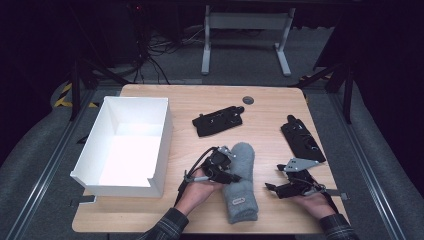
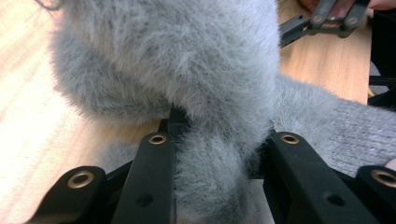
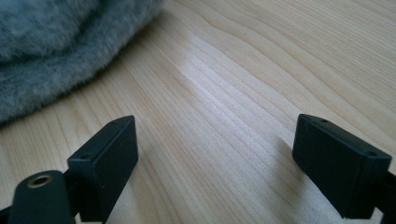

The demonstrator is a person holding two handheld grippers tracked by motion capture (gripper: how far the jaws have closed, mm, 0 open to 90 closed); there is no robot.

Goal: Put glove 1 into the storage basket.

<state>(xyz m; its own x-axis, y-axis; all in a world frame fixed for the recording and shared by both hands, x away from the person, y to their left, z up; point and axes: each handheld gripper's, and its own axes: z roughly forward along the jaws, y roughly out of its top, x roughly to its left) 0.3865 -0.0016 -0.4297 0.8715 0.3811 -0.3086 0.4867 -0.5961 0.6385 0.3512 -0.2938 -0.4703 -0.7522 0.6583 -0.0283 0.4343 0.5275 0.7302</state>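
While the left gripper (image 1: pixel 231 175) pinches the grey sock (image 2: pixel 196 88), the right gripper's (image 3: pixel 215 168) fingers stand wide.

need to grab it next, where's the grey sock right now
In the high view the grey sock lies front-centre on the table, between the left gripper and right gripper.

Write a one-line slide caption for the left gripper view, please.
Left gripper jaws closed on a fold of the fuzzy grey sock.
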